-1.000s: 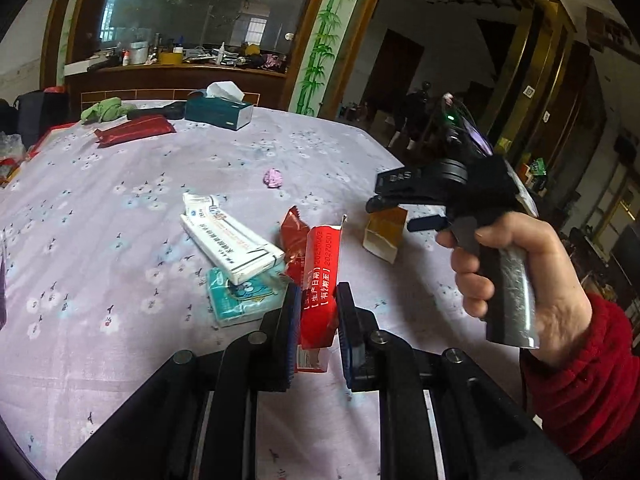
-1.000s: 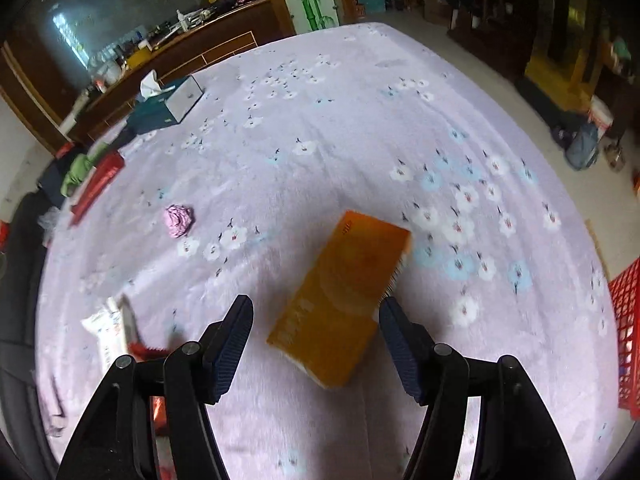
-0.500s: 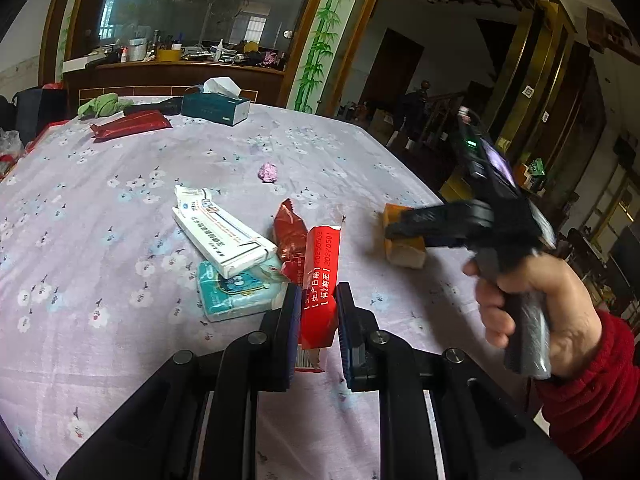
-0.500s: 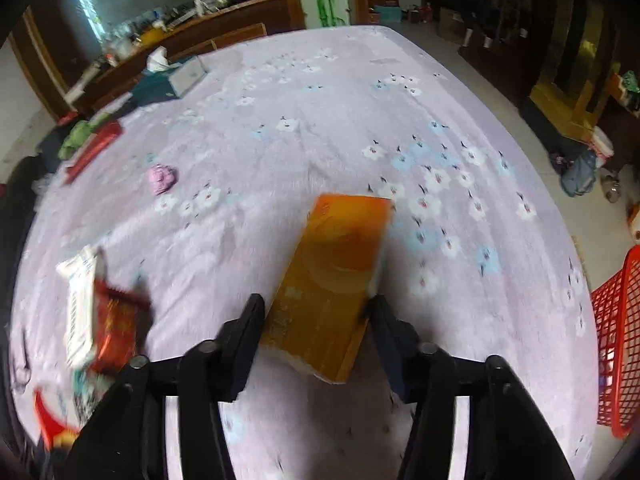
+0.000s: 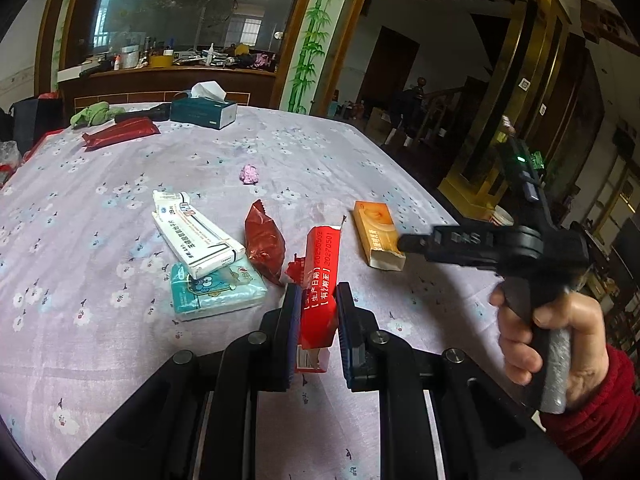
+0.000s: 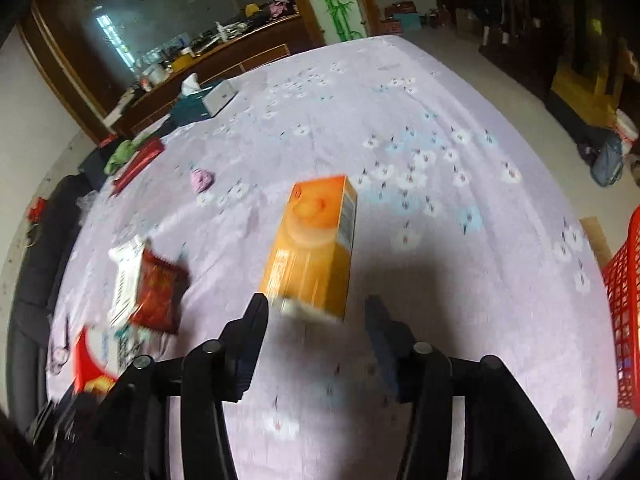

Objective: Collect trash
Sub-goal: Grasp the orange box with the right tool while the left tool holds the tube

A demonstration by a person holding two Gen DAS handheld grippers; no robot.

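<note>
My left gripper (image 5: 318, 312) is shut on a red carton (image 5: 322, 276), held upright just above the flowered tablecloth (image 5: 100, 340). An orange box (image 5: 376, 236) lies flat on the cloth to its right. In the right wrist view the orange box (image 6: 312, 240) runs lengthwise away from me. My right gripper (image 6: 316, 316) stands open with the box's near end between its fingers; the right finger is clearly apart from it. A hand in a red sleeve (image 5: 560, 344) holds that gripper.
Beside the carton lie a dark red wrapper (image 5: 264, 244), a white tube box (image 5: 196, 236) on a teal tissue pack (image 5: 216, 288), and a pink wad (image 5: 250, 174). A tissue box (image 5: 204, 110) stands at the far edge. A red basket (image 6: 624, 300) sits off the table's right side.
My right gripper has swung in and come down around the orange box's near end. The left gripper keeps its hold on the red carton and has drifted slightly.
</note>
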